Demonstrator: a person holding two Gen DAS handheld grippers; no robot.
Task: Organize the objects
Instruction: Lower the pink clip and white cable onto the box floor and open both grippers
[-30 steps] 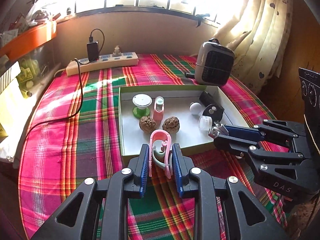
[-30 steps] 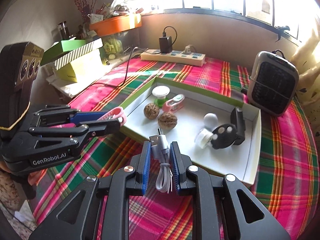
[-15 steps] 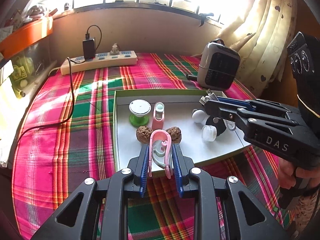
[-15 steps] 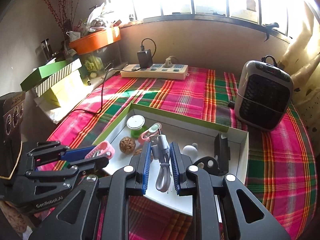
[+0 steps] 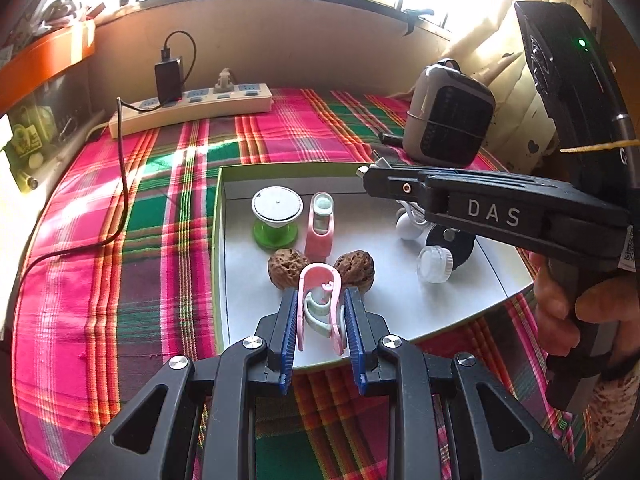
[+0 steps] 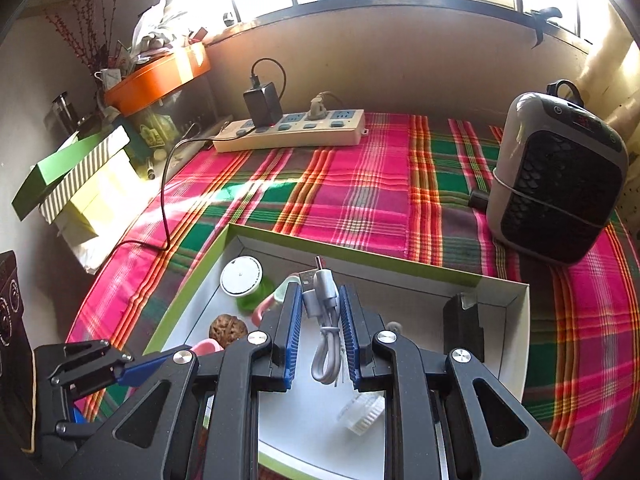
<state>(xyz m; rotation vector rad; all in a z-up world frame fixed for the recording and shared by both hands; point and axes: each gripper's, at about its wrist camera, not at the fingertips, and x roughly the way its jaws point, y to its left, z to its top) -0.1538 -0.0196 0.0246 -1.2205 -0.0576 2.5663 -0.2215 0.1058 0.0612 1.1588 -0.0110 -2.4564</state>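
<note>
In the left wrist view, the left gripper (image 5: 320,312) at bottom centre is clamped on a pink clip (image 5: 319,300), held over the near edge of the white box (image 5: 400,300), probably to drop it in. To the right, the right gripper (image 6: 320,312) clamps a grey cable (image 6: 325,320) over the box's middle; only its own view shows the cable clearly.
</note>
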